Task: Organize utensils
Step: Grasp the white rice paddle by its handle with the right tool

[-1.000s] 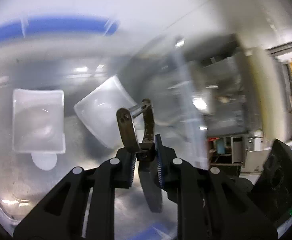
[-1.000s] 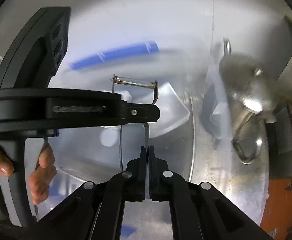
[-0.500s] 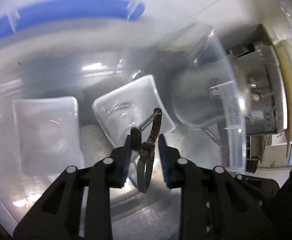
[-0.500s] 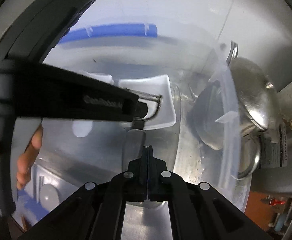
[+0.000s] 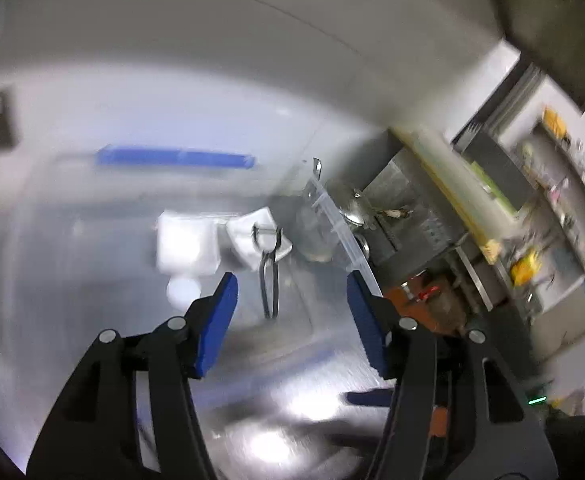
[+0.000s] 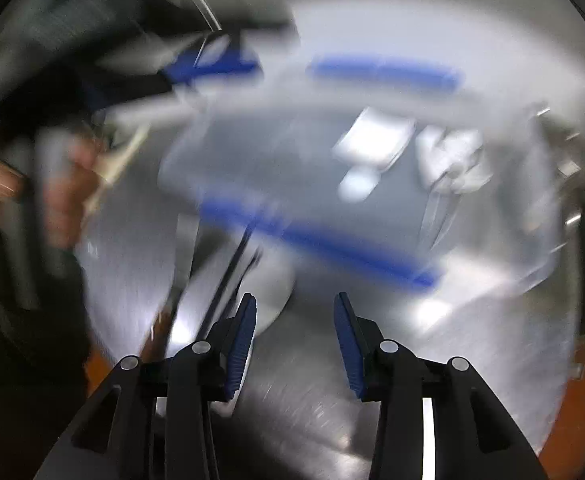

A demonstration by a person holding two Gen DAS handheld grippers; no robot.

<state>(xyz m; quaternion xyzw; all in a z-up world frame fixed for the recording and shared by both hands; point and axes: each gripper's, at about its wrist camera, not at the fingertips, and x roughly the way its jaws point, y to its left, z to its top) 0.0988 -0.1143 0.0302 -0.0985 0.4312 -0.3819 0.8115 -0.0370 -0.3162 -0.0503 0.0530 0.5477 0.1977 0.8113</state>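
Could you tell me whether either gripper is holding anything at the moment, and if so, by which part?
Nothing is held. The left gripper and the right gripper are both open and empty; the metal tongs lie in the clear bin.

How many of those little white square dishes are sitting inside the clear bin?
2. One white dish sits left; the other white dish sits right beside it, tilted, with the tongs leaning on it. Blur may hide more.

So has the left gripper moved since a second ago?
Yes. The left gripper has let go of the metal tool and pulled back: the tilted white tub beside it now looks far smaller, and the tool lies ahead, clear of the open gripper.
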